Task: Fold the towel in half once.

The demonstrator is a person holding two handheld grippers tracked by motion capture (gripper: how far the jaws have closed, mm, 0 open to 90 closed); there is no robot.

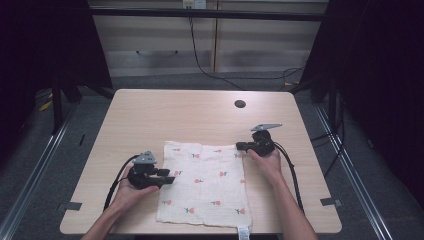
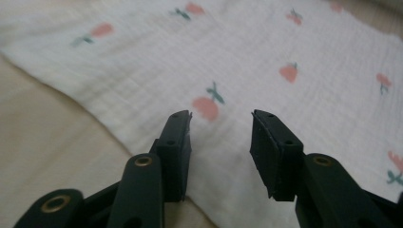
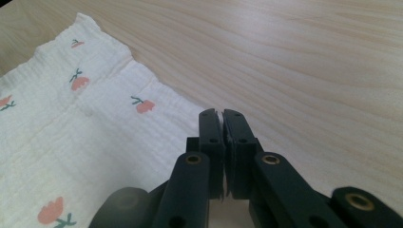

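Cloth (image 1: 205, 184): white, printed with small pink flowers, lying flat on the near middle of the table (image 1: 150, 110), its near edge at the table's front edge.

Left gripper (image 1: 169, 176): held low at the cloth's left edge, jaws parted over the fabric, nothing pinched between them.

Right gripper (image 1: 240, 146): at the cloth's far right corner, jaws pressed together; in the right gripper view (image 3: 222, 113) the cloth edge runs up to them, though whether fabric is caught I cannot tell.

Round dark hole (image 1: 240, 104): in the tabletop, beyond the cloth.
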